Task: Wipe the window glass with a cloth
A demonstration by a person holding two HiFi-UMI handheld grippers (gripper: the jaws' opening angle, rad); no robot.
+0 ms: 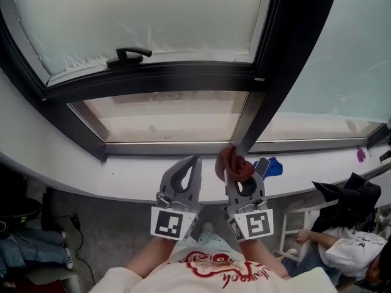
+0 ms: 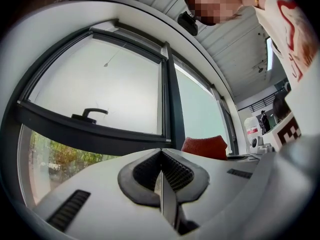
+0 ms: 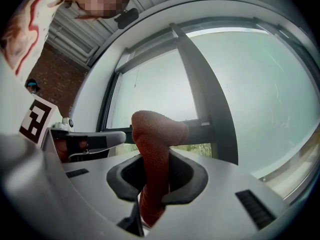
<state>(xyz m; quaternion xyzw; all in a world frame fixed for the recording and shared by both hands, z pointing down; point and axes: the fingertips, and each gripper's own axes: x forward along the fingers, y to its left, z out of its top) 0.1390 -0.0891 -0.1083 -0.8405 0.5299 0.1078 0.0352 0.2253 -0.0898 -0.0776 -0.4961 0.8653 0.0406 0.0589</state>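
Now the right gripper (image 3: 156,176) pinches a red cloth (image 3: 155,134) between its jaws; the cloth bunches above the tips, near the dark window frame (image 1: 287,60). Beside it the left gripper (image 2: 161,159) has its jaws pressed together (they meet in one thin line), over the white sill (image 1: 122,176) below the window glass (image 1: 140,17).

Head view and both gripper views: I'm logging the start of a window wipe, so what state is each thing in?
Left gripper, shut, nothing between its jaws.
Right gripper, shut on the rust-red textured cloth.
Cloth, bunched, sticking up past the jaws, clear of the glass.
Black window handle, lying level along the dark frame.
Frosted window glass, not touched by the cloth, flaky streaks near its lower edge.
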